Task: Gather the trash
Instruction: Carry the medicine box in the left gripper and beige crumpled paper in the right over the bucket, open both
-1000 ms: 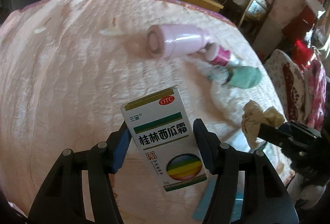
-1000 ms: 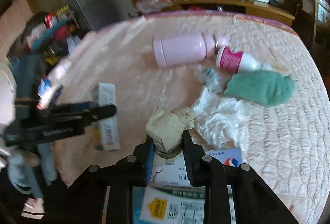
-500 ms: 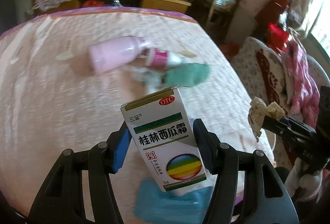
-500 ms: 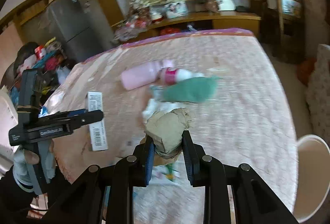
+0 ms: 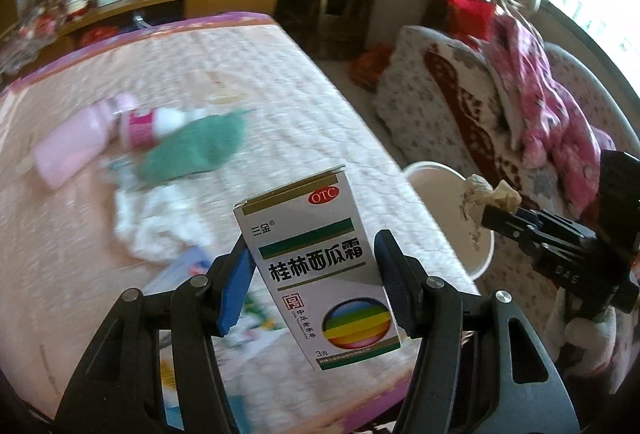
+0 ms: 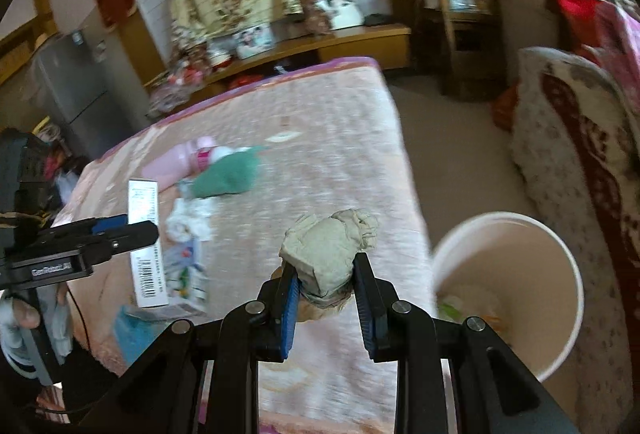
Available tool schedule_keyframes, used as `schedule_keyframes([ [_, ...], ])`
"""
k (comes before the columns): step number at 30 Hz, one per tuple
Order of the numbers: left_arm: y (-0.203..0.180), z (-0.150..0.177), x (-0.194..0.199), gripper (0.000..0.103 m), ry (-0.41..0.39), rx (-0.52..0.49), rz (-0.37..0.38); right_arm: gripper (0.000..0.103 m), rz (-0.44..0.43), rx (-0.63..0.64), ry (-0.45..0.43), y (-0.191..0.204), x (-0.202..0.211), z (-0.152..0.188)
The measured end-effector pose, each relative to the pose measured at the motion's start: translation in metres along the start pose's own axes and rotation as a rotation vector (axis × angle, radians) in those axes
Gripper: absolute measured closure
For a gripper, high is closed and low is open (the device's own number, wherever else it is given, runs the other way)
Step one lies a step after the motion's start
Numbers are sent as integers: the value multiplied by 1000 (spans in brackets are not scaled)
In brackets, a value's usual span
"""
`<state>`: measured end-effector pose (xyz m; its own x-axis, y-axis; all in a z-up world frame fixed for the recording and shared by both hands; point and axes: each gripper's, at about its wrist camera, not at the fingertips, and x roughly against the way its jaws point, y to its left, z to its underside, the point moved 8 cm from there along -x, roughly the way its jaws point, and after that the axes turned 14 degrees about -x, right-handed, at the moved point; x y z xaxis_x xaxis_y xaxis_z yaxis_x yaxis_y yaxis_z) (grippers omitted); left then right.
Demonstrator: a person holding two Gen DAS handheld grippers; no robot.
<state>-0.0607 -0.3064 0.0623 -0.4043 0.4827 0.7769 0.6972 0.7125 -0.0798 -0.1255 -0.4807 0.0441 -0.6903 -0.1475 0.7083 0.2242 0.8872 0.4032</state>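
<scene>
Blue-padded black jaws of the left gripper [image 5: 316,274] are clamped on a white cardboard medicine box [image 5: 320,270] with a green stripe, a red OTC oval and a rainbow disc, held upright and slightly tilted above the near edge of the bed. The right gripper [image 6: 324,286], also black with blue pads, is pressed together on a crumpled beige paper wad [image 6: 330,254], which sits above the bed's right edge, just beside the round white plastic bin [image 6: 560,274] standing on the floor against that edge. A few scraps lie in the bin's bottom.

On the pink quilted bed [image 5: 280,82] a crumpled white tissue [image 5: 156,222] lies near the near edge, with printed paper leaflets [image 6: 184,270] beside it. Further toward the middle rest a teal cloth [image 5: 200,150], a small white bottle with a magenta label [image 5: 150,124] touching it, and a pale pink plastic bottle [image 5: 72,150] on its side.

A floral-covered sofa [image 5: 460,106] with a pink blanket stands past the bin, to the right of the bed.
</scene>
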Motion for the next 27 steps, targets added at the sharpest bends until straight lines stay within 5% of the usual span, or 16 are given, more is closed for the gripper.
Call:
schedule_keyframes([
  [13,-101,-45,-67,45,39,-101,89,78,149,-130,-4,-120,10,1],
  [24,-148,-61,-113,45,46,-93,131,78,199,-232,27,-177,-10,6],
  [27,-152,-63,-120,44,37,-90,134,61,213,-246,22,-184,-11,7],
])
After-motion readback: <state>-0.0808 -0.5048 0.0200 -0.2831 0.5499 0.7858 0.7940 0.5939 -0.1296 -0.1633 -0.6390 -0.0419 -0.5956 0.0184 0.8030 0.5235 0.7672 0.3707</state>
